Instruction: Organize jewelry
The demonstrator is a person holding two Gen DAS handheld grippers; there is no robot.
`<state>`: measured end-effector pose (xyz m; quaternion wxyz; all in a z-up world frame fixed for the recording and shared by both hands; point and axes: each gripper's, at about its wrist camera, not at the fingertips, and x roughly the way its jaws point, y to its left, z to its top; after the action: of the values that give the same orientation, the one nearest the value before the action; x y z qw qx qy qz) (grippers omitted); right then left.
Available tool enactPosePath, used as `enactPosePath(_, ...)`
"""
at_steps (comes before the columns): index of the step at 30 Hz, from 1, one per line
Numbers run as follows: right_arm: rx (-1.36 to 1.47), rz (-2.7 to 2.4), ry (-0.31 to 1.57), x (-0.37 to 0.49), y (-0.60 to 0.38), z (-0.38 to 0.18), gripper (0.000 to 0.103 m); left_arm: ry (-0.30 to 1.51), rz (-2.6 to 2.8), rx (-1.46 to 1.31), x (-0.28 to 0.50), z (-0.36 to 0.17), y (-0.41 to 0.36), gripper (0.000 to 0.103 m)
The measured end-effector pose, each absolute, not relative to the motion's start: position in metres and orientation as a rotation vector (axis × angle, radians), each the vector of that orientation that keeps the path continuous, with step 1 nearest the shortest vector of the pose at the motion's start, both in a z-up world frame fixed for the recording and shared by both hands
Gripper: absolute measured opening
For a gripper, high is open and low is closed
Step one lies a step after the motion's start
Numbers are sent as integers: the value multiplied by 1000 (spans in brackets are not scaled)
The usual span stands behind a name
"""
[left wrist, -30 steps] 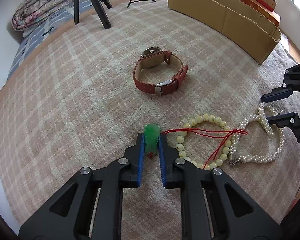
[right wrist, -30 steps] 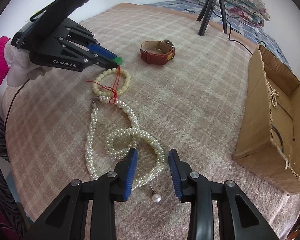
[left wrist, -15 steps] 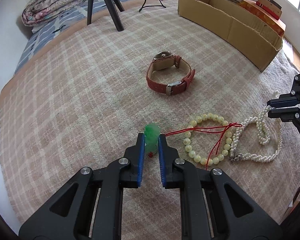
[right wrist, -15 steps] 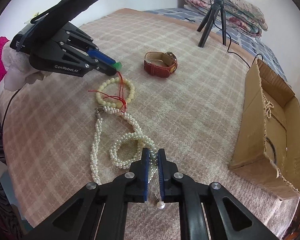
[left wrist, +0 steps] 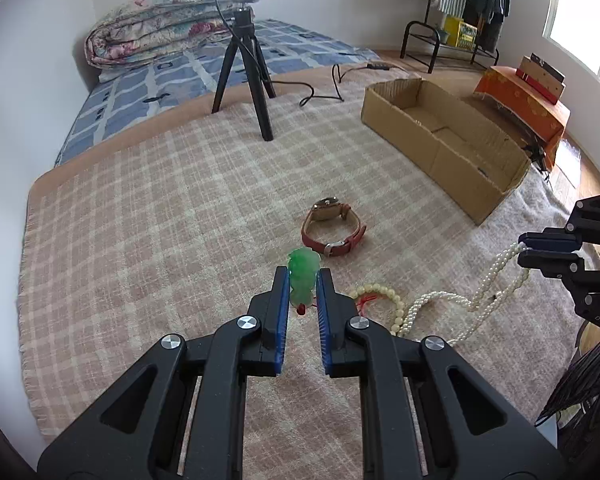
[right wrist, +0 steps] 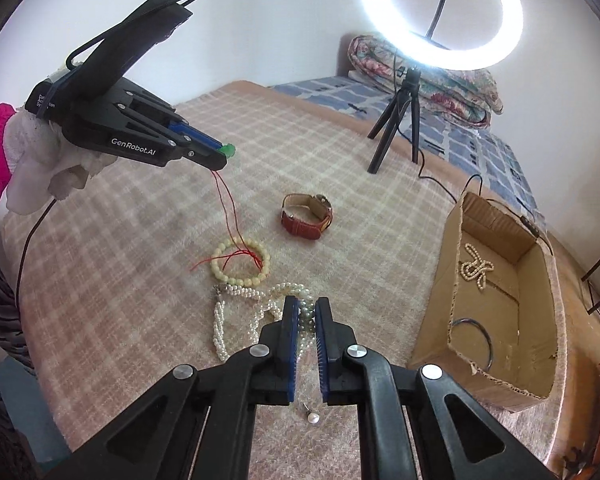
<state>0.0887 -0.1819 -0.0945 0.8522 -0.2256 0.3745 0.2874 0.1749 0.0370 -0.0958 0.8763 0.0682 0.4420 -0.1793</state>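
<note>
Checked blanket on the bed [left wrist: 148,216] carried light, limp jewelry: the left gripper [left wrist: 303,286] pinched a hard green pendant [left wrist: 302,276] whose red cord [right wrist: 230,216] snagged the bead bracelet [right wrist: 240,262], while the right gripper [right wrist: 307,316] pinched a slippery pearl necklace [right wrist: 236,312] mid-strand, near the cardboard box [right wrist: 436,320].

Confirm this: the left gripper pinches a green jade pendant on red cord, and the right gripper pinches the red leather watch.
Wrong on the right gripper: the right wrist view shows it shut on the white pearl necklace. The red leather watch lies untouched on the blanket. The left gripper does pinch the green jade pendant.
</note>
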Motion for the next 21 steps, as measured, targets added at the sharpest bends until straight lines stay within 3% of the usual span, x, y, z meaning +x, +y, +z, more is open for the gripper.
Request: enactPosePath(21, -352, 545, 500, 71, -205, 11, 6, 722, -419, 46, 154, -14, 16, 12)
